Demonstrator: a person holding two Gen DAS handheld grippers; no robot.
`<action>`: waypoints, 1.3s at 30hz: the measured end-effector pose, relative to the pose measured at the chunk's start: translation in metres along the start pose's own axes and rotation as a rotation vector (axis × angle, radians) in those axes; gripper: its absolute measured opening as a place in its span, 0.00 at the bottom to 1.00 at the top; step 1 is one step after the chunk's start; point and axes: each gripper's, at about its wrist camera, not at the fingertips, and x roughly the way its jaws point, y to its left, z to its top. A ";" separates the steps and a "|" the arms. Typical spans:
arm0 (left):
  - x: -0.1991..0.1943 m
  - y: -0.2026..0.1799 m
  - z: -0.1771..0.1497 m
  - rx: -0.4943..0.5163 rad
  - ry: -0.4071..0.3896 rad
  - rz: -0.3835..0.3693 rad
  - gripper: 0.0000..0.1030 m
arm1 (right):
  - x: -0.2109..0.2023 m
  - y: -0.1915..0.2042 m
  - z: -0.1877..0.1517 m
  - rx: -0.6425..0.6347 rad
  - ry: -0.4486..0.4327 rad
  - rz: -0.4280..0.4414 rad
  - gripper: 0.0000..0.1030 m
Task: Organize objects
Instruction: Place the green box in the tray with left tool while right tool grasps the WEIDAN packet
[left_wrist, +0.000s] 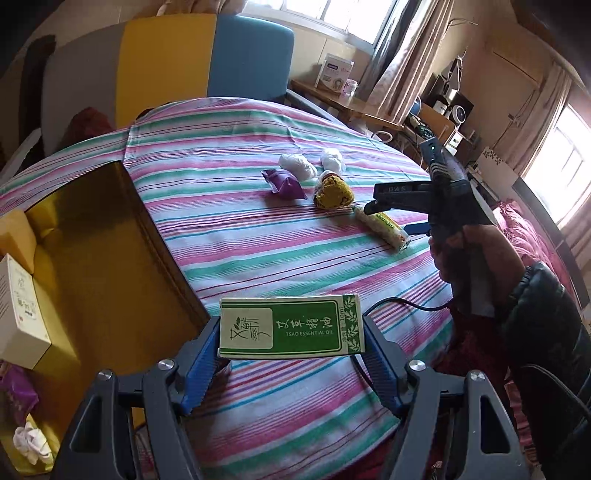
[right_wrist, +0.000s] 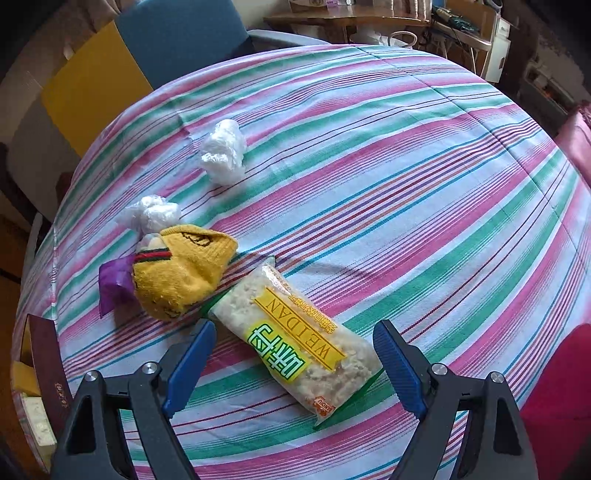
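Near the bed's left edge, left gripper (left_wrist: 291, 334) clenches the green box (left_wrist: 291, 326); right gripper (right_wrist: 293, 363) is released over the snack packet (right_wrist: 295, 341).
Box could slip beside the golden case (left_wrist: 92, 236); the packet's smooth film may slide out.

Striped tablecloth (right_wrist: 369, 155) and what rests on it

Centre of the right wrist view: the WEIDAN snack packet (right_wrist: 301, 341) lies flat. At ten o'clock from it sits a yellow sock bundle (right_wrist: 183, 275), touching a purple wrapper (right_wrist: 112, 282) and one crumpled white plastic bag (right_wrist: 153, 216); another white bag (right_wrist: 223, 151) lies apart at twelve. An open gold-lined box (left_wrist: 96, 236) stands at nine o'clock.
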 end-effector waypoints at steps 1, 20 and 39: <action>-0.003 0.002 -0.002 -0.008 -0.002 -0.003 0.71 | 0.001 0.002 -0.001 -0.013 0.005 -0.004 0.85; -0.055 0.055 -0.029 -0.169 -0.077 0.080 0.71 | 0.012 0.040 -0.018 -0.242 0.064 -0.051 0.46; -0.135 0.174 -0.063 -0.444 -0.195 0.311 0.71 | 0.010 0.041 -0.019 -0.268 0.061 -0.076 0.47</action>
